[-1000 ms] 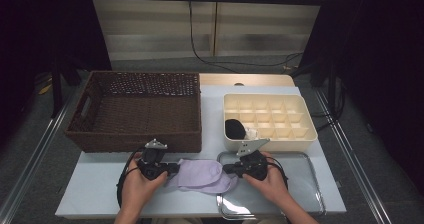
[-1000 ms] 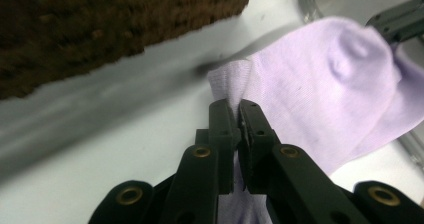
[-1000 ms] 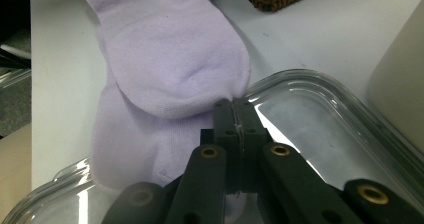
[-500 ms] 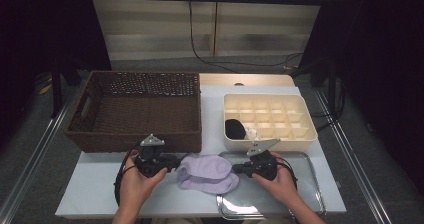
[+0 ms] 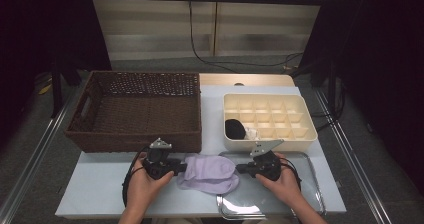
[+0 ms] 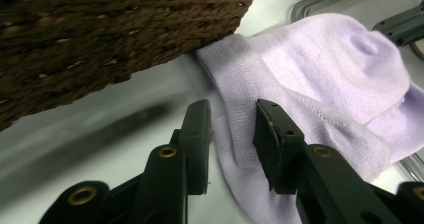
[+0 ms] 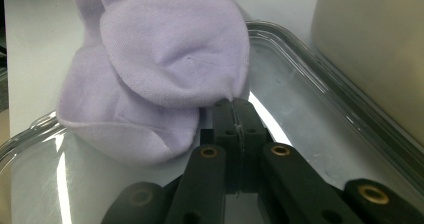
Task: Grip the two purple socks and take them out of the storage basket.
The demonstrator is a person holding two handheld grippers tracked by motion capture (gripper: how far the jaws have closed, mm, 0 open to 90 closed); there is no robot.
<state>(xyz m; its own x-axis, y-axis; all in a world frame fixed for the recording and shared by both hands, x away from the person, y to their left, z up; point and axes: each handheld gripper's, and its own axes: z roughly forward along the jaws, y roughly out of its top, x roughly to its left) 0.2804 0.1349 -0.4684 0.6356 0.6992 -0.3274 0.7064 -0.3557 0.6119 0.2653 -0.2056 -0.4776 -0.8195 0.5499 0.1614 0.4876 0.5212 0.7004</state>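
Right gripper (image 7: pixel 234 106) pinched the lilac sock's (image 5: pixel 210 171) toe edge, anchoring it | your left gripper (image 6: pixel 231 129) stood spread astride the cuff (image 6: pixel 235 84), poised to grab.

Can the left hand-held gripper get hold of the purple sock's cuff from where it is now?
Probably yes. The left hand-held gripper is open, its jaws on either side of the sock cuff edge, with nothing between; the basket sits off to the side.

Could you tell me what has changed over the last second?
The right gripper moved right, stretching the lilac sock it pinches at the toe; the left gripper now stands open over the cuff. The wicker basket, cream divider box and steel tray stayed put.
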